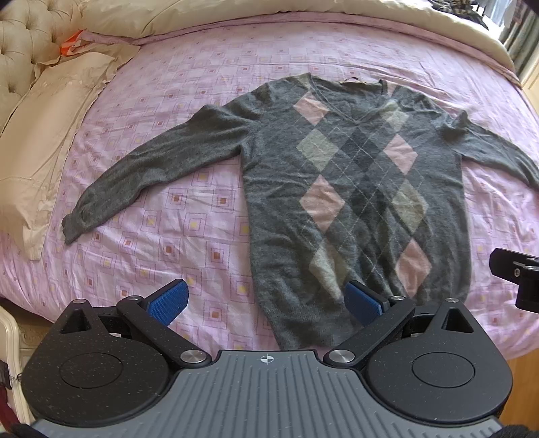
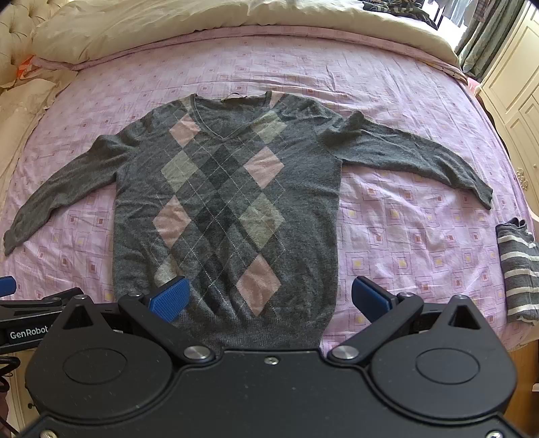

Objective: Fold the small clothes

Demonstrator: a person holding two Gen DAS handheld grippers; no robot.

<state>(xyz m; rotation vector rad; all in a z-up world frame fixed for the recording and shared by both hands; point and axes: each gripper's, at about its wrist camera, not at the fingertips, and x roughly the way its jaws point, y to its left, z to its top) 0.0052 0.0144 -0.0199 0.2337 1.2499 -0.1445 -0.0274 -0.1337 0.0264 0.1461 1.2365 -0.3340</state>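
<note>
A grey argyle sweater [image 1: 353,188] is laid flat, face up, on a pink patterned bedsheet [image 1: 188,215], its V-neck towards the far side of the bed and its hem at the near edge, with both sleeves spread outward and angled down. The left gripper [image 1: 266,301] is held above the near edge of the bed at the sweater's lower left corner; its blue-padded fingers [image 1: 170,300] are spread wide and nothing is gripped between them. The right gripper [image 2: 269,298] is held over the hem, likewise with its fingers [image 2: 171,298] wide apart and empty, one pad over the knit and the other over bare sheet just beside the garment's right edge. A cream pillow [image 1: 43,134] lies near the left sleeve cuff without touching it, and a cream duvet [image 2: 202,27] is bunched along the far side of the bed. A folded grey striped garment [image 2: 517,273] rests at the right edge of the sheet, well apart from the sweater. A tufted headboard [image 1: 20,43] is seen at the far left, and cream cabinet doors [image 2: 515,107] at the right.
</note>
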